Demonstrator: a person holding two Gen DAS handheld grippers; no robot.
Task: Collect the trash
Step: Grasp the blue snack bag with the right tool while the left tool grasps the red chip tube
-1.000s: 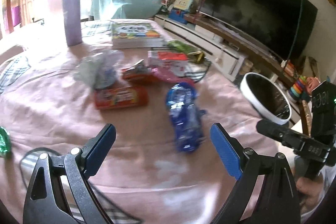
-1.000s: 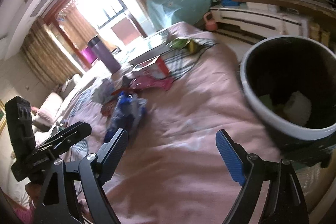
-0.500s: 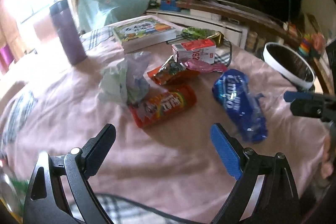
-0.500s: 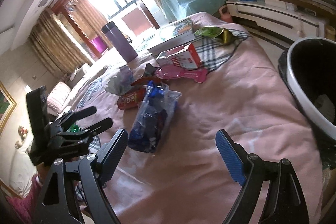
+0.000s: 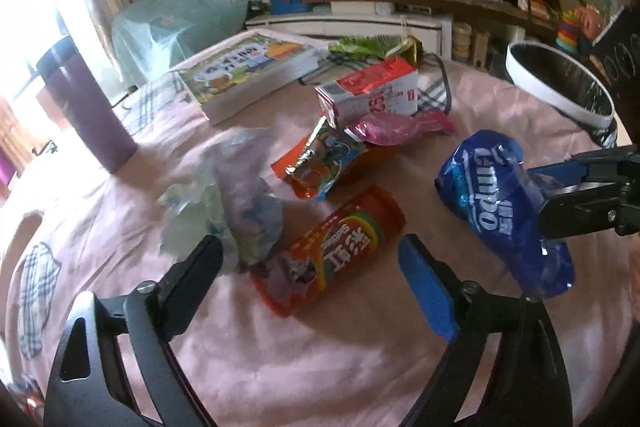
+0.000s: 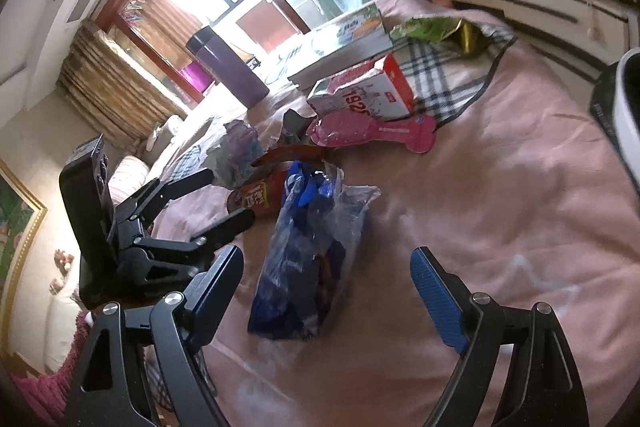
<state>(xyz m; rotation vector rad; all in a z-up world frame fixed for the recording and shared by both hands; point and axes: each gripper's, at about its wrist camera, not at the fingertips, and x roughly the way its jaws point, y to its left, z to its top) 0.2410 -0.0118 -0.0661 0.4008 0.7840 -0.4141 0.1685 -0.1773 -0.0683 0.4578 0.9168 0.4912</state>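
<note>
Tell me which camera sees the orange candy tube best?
The left wrist view. The tube lies whole and close, right between the open left claw, label showing. In the right wrist view, the tube is small and half hidden behind the blue bag.

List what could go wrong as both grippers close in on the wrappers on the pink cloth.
1. The left gripper, jaws open and just narrowing, straddles the orange candy wrapper beside the crumpled tissue; it may pinch both.
2. The right gripper, open, frames the blue snack bag; thin film could slip out.
3. Either may snag the pink tablecloth.
</note>
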